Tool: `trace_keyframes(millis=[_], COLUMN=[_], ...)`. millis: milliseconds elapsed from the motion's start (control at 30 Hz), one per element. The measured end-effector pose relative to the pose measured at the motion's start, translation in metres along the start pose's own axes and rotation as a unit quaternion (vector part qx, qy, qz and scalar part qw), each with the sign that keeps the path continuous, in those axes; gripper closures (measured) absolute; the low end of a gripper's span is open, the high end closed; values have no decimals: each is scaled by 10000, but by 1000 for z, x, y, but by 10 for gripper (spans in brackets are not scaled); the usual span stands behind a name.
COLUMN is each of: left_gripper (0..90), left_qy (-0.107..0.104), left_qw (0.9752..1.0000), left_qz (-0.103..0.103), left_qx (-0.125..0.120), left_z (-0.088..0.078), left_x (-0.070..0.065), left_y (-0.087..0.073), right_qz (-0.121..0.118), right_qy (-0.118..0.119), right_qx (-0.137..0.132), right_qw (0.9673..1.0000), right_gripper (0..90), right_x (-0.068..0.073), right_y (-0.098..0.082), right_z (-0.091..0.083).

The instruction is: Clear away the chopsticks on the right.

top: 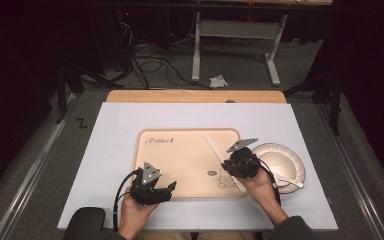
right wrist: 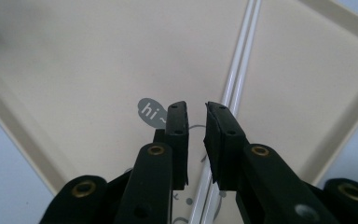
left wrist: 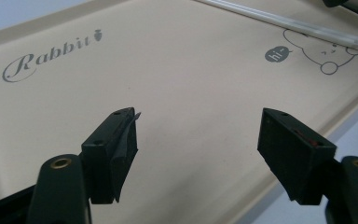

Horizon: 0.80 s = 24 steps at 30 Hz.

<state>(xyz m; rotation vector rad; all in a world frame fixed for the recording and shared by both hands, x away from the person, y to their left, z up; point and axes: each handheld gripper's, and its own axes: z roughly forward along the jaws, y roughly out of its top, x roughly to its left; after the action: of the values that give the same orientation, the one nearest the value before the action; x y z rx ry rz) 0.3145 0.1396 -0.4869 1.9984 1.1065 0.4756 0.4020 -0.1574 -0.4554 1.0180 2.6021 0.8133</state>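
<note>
High view shows the table (top: 120, 150) with a beige tray (top: 180, 160) in the middle and a white plate (top: 285, 155) holding a spoon (top: 292, 182) just right of it. A pair of white chopsticks (top: 215, 150) lies slanted along the tray's right part, running from near the far rim to the near rim.

The step looks like setting the chopsticks down on the tray. To do it well, the right tool (top: 240, 162) should part fully and lift straight away, so neither jaw drags the sticks askew or rolls them apart; they lie side by side and touching, as the right gripper view shows (right wrist: 240, 70).

The right tool (right wrist: 196, 140) hangs over the chopsticks near the tray's printed figure, pointing down; its jaws stand a narrow gap apart with nothing pressed between them, the sticks lying on the tray below. The right hand (top: 262, 187) comes in from the near edge, angled toward the tray's middle.

The left tool (top: 152, 187) rests low at the tray's near rim, jaws wide apart and empty (left wrist: 198, 135), aimed level across the tray.
</note>
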Motion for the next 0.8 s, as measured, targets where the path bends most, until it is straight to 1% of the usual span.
trace_keyframes(millis=[100, 167, 300, 333, 533, 567, 600, 667, 800], left_gripper=[292, 298, 300, 300, 301, 302, 302, 300, 295], left_qy=[-75, -120, -201, -207, -344, -368, -408, -505, -604], left_qw=[10000, 9999, 9998, 9997, 9993, 9992, 9990, 9986, 9980], left_qz=[46, 61, 96, 105, 168, 182, 178, 144, 97], left_qx=[-16, -28, -22, -19, 10, 26, 32, 58, 139], left_z=[2, 4, 8, 9, 15, 17, 18, 22, 28], left_x=[-1, -1, -3, -3, -5, -5, -5, -5, -6], left_y=[2, 3, 5, 5, 9, 10, 10, 11, 13], right_qz=[31, 100, 169, 178, 267, 319, 338, 457, 587], right_qy=[-17, -48, -33, -75, -134, -152, -167, -211, -295], right_qx=[-72, -113, -237, -230, -356, -359, -389, -439, -536], right_qw=[10000, 9999, 9996, 9995, 9989, 9987, 9985, 9978, 9964], right_gripper=[788, 782, 763, 759, 736, 732, 731, 727, 723], right_x=[-2, -3, -5, -6, -10, -10, -11, -14, -19], right_y=[-3, -4, -9, -10, -17, -19, -21, -25, -32], right_z=[-5, -10, -17, -20, -30, -32, -34, -40, -49])
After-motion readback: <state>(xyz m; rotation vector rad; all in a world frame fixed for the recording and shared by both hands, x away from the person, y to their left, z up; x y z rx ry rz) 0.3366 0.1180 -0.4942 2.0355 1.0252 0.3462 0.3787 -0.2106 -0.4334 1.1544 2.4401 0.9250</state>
